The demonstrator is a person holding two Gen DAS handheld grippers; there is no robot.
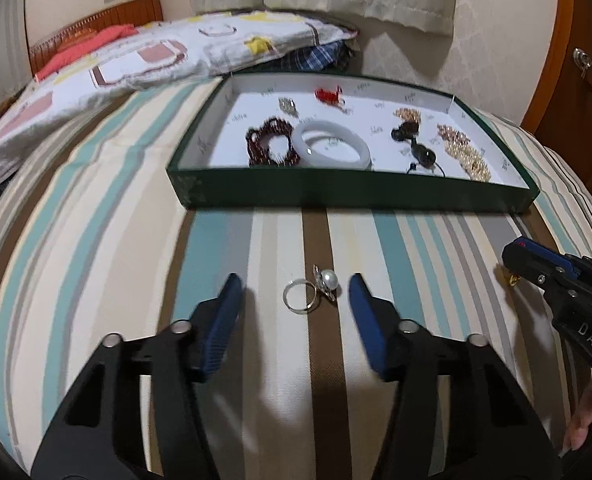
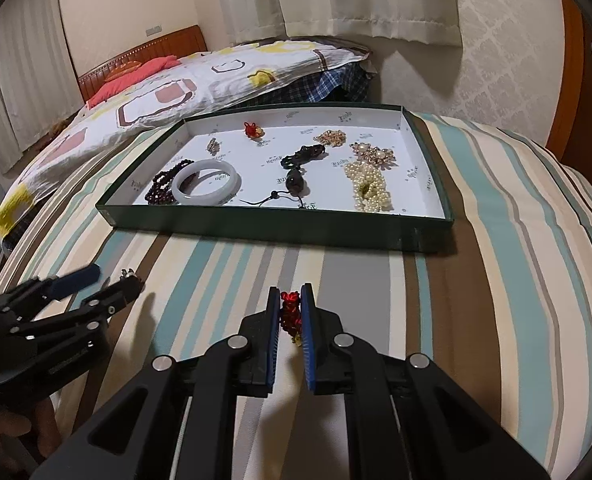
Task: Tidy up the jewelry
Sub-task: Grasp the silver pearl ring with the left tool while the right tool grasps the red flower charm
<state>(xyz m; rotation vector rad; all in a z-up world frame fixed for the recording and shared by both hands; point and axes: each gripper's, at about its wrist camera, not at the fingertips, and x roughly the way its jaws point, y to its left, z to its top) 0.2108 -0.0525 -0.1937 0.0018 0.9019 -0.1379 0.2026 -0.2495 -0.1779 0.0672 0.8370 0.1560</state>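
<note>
A silver ring with a pearl (image 1: 330,279) lies on the striped bedspread, between the blue pads of my left gripper (image 1: 296,282). That gripper is open and neither pad touches the ring. In the right wrist view my right gripper (image 2: 290,292) is shut on a small red bead ornament (image 2: 290,312) just above the bedspread. It shows again at the right edge of the left wrist view, right gripper (image 1: 514,258). Beyond both stands a green tray (image 1: 356,192) with a white floor. It holds a white bangle (image 1: 334,148), a dark red bead bracelet (image 1: 268,140) and a second red ornament (image 1: 328,94).
The tray (image 2: 276,228) also carries a black pendant on a cord (image 2: 296,180), a pearl piece (image 2: 370,188) and gold brooches (image 2: 374,154). A folded quilt (image 2: 156,96) lies behind it to the left. A wooden cabinet (image 1: 576,80) stands at the right.
</note>
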